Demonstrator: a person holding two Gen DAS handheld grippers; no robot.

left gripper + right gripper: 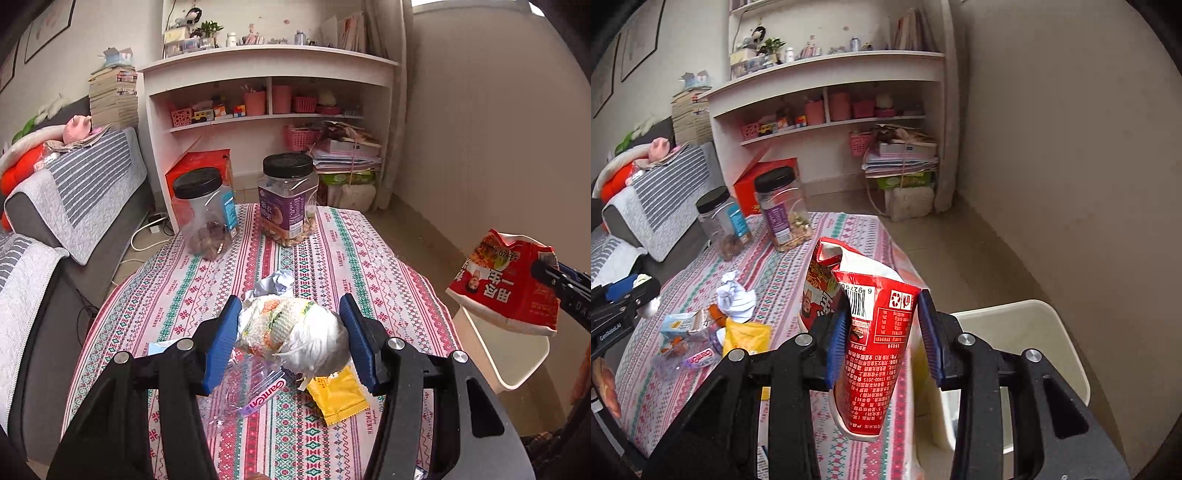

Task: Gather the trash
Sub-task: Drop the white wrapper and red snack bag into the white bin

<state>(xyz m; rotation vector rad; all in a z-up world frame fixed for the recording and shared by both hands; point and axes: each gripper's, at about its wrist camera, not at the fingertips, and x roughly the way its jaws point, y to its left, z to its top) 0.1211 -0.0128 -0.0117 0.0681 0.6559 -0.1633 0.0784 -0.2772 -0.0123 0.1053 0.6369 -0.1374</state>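
- The right gripper [882,332] is clamped on a crushed red paper noodle cup [871,350], its blue ribbed pads pressing the creased wall from both sides; the cup hangs lifted, mouth toward the far side, long axis running roughly along the fingers.
- The relation that matters: the cream plastic bin [1052,332] stands on the floor just off the table's right edge, to the right of and below the cup. In the left wrist view the cup [506,288] appears over the bin's near rim [517,369], so a release looks close, though the fisheye makes it hard to say whether the cup is fully over the opening.
- The left gripper [291,332] is closed on a crumpled white-and-printed plastic wrapper ball [295,336], soft and crinkly, held above the table; it is farther from the bin than the right one.
- On the patterned tablecloth [332,240] more trash remains: a glossy yellow sachet [338,398], a clear zip bag [251,391], a wad of white paper [277,280].
- Two black-lidded clear jars [290,199] stand at the far end, rigid and smooth, likely not trash.
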